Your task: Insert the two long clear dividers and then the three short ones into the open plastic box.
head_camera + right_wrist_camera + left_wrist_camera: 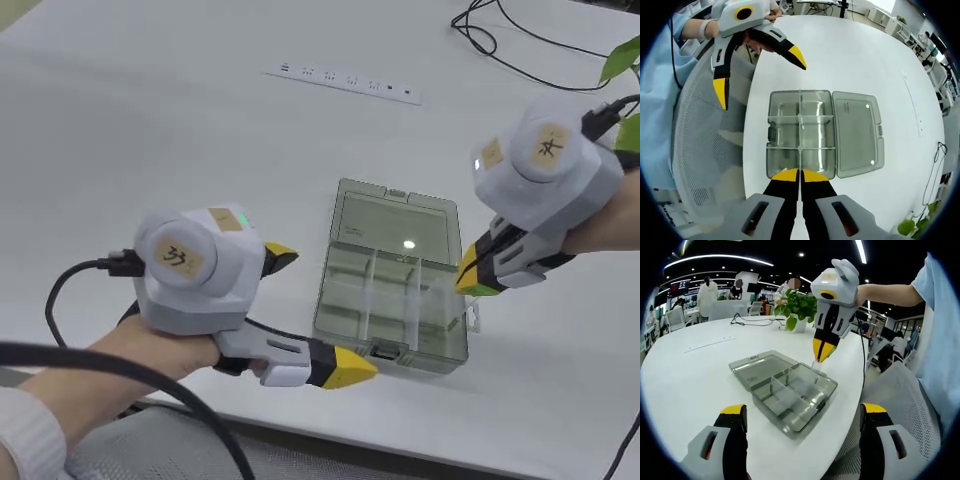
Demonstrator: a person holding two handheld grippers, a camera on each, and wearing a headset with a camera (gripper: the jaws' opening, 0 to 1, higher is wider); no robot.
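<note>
At the near edge of the white table (150, 120), the left gripper (315, 311) hovers with its yellow-tipped jaws spread wide and nothing between them. It sits just left of the open plastic box (345, 300), and its nearer jaw reaches along the box's front left corner without clearly touching it. In the left gripper view the box lies straight ahead between the two jaws, a little beyond them.

The box is grey and see-through and rests close to the table's near edge, with a mesh chair (705, 140) below that edge. Thin clear partitions (800, 118) already stand inside, crossing one another to form compartments. Their exact number is hard to read.

At the box's right side, the right gripper (468, 282) points down with its jaws pressed together on a clear divider (818, 363), which hangs from the tips right at the box's rim. Whether this piece is long or short cannot be told. In the right gripper view it is seen edge-on, as a thin line between the closed tips.

The box lid (395, 218) lies flat open on the far side. Beyond it a white power strip (343, 82) lies on the table. Black cables (500, 50) and green plant leaves (625, 60) sit toward the far right corner.
</note>
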